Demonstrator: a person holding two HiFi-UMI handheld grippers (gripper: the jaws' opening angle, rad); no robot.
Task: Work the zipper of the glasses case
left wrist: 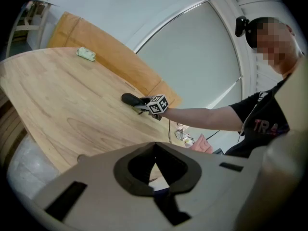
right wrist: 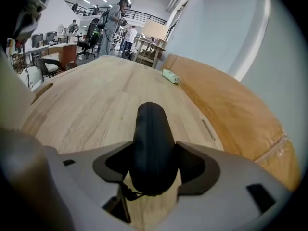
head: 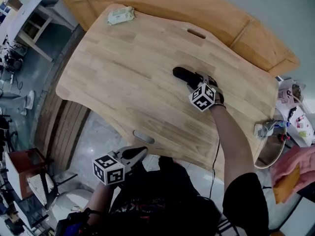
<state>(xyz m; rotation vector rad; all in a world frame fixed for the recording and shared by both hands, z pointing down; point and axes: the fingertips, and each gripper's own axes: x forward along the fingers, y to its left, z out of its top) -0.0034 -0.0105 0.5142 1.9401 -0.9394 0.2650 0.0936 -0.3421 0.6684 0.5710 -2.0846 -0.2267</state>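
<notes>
The black glasses case [head: 181,73] lies on the wooden table [head: 123,68], right of the middle. My right gripper [head: 194,80] is shut on its near end. In the right gripper view the case [right wrist: 150,134] fills the gap between both jaws, and a short black zipper cord [right wrist: 127,192] hangs at its near end. My left gripper [head: 139,153] is shut on nothing and hangs off the table's front edge, close to the person's body. From the left gripper [left wrist: 155,170] view the case [left wrist: 128,99] and the right gripper [left wrist: 143,103] show far off.
A pale green packet [head: 120,15] lies at the table's far left corner. The tabletop has a slot [head: 196,33] at the back and an oval grommet [head: 143,137] at the front edge. A wooden board [head: 221,14] leans behind. Clutter [head: 290,117] sits right of the table.
</notes>
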